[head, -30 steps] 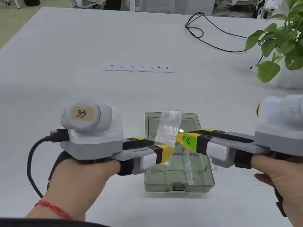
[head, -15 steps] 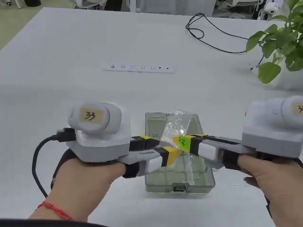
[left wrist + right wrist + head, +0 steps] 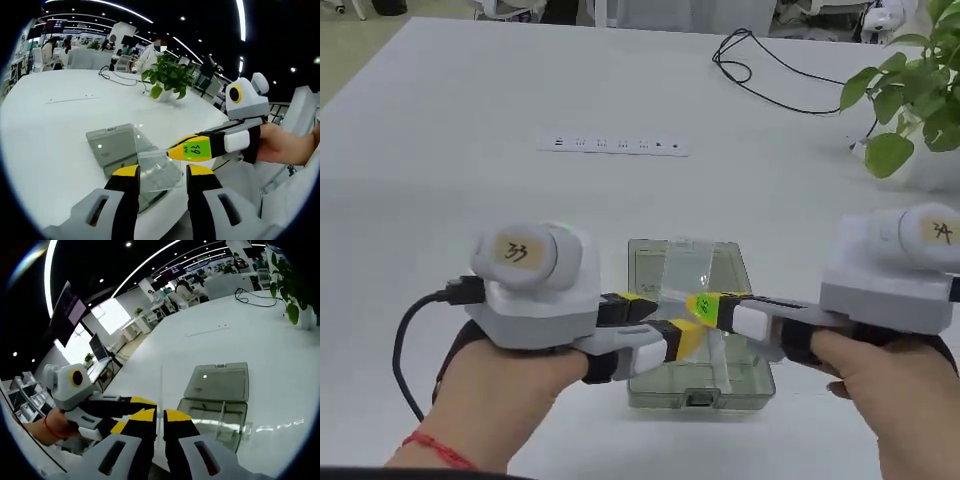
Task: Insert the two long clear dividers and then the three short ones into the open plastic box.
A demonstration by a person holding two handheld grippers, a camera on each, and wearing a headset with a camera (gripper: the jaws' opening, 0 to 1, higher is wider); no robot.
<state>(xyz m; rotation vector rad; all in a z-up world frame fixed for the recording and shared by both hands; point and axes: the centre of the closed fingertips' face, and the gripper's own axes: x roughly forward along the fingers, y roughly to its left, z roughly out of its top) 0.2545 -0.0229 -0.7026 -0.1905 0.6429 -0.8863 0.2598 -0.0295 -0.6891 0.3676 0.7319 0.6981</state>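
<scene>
Clear divider [image 3: 685, 275] is up in the air, tilted, right over the open plastic box [image 3: 655, 388]. Its lower edge hangs just above the box's rim, and its upper edge leans back toward the raised lid [image 3: 685, 252]. The right gripper [image 3: 705, 305] has it: in the right gripper view the jaws are pressed together on the sheet, which shows edge-on as a thin line [image 3: 160, 390] rising between them. The left gripper [image 3: 655, 318] comes in from the other side with its jaws spread. In the left gripper view the divider [image 3: 157, 170] sits in the gap between those yellow tips, and I cannot tell whether either tip touches it. The right gripper's tip [image 3: 172, 151] meets the sheet's upper edge there.

Down in the box, a seated divider [image 3: 720, 355] stands upright, running from the front wall toward the lid side. It is right of centre, so the wider bay is on its left. The same strip [image 3: 220, 420] shows in the right gripper view. A small latch [image 3: 698, 397] sits on the near wall.

Beyond that, the white table [image 3: 470, 100] spreads wide. A power strip [image 3: 613, 143] lies well apart on the far side, a black cable [image 3: 760, 70] loops farther back, and a potted plant [image 3: 910, 90] stands at the right edge.
</scene>
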